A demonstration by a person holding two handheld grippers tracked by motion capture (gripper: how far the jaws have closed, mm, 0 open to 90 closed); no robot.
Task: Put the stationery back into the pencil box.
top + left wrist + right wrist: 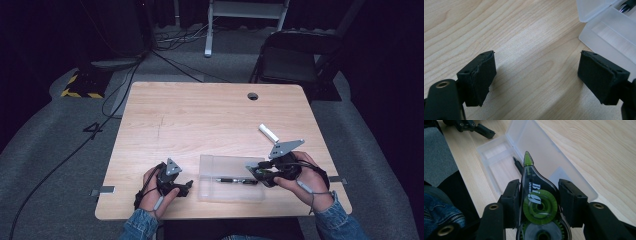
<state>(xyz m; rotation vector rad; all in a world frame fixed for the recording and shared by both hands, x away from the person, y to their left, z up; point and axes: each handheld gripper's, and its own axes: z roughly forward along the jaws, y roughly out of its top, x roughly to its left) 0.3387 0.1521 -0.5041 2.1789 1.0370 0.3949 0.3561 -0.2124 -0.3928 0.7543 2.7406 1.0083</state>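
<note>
A clear plastic case (230, 194) lies open near the table's front edge, with a black pen (235, 180) inside it. My right gripper (256, 173) hovers at the case's right end, shut on a green and black correction tape dispenser (536, 197). The dispenser's green tip points over the case (544, 145), close to the pen (517, 165). My left gripper (187, 186) rests on the wood just left of the case, open, with nothing between its fingers. In the left gripper view the gripper (536, 75) stands over bare table, and the case (609, 27) and the pen's tip (627, 6) sit at the upper right.
A short white stick (268, 133) lies on the table behind my right hand. A cable hole (253, 96) is near the far edge. A folding chair (292, 55) stands beyond the table. My left gripper (474, 127) appears at the top left of the right gripper view.
</note>
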